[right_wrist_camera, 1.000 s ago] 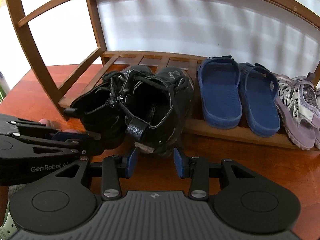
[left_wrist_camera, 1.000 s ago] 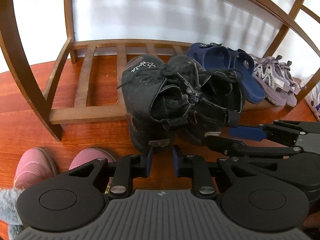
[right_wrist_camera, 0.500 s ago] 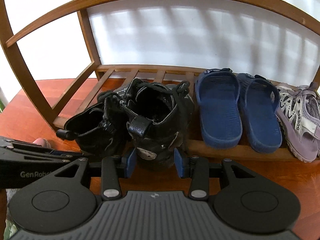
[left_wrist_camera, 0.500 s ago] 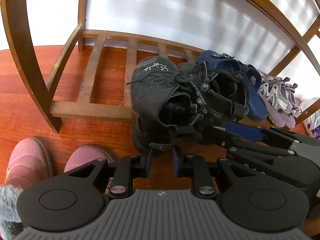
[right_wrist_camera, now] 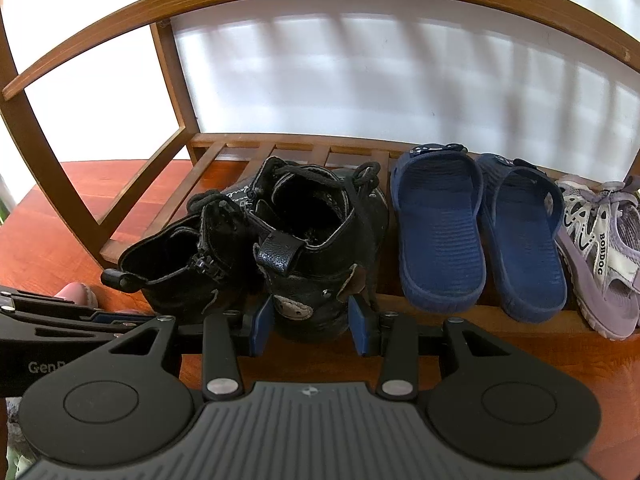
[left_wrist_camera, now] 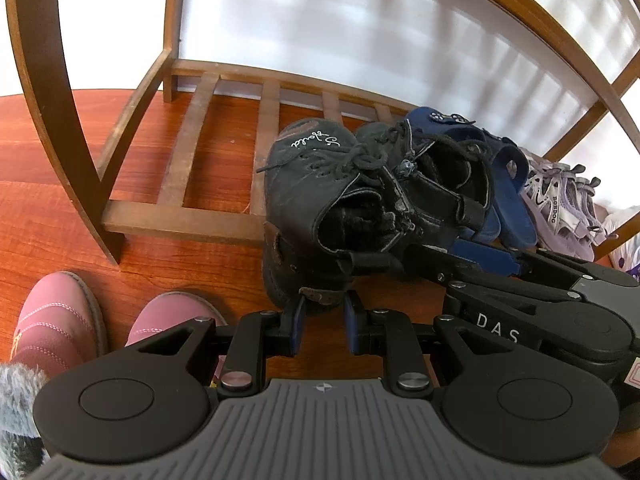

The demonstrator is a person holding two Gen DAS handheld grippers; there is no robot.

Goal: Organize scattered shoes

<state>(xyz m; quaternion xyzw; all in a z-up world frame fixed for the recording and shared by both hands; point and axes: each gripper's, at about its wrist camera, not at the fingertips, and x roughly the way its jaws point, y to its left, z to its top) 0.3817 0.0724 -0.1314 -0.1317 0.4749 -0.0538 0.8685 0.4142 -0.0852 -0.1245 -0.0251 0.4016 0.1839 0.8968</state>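
So both grippers are working the black boots onto the bottom rack [right_wrist_camera: 460, 314], one boot each. The left gripper [left_wrist_camera: 322, 322] is pinching the heel tab of the left boot [left_wrist_camera: 316, 200], its jaws closed tight on that little flap. The right gripper [right_wrist_camera: 310, 324] is straddling the heel of the right boot [right_wrist_camera: 320, 248], pads touching or nearly touching each side. I'd call it gripping, but the jaws are sitting fairly wide, so it could also be just letting go.

The boots are sitting side by side, toes over the slats and heels hanging past the near rail, just left of the blue slides [right_wrist_camera: 476, 232]. The purple sandals [right_wrist_camera: 596, 248] are lined up at the far right. A pair of pink boots [left_wrist_camera: 60, 320] is standing on the floor at the near left.

My guess is this is the placing step for the black pair. They're looking most of the way in, so next would be nudging them deeper until the heels are seated, keeping them parallel and clear of the slides.
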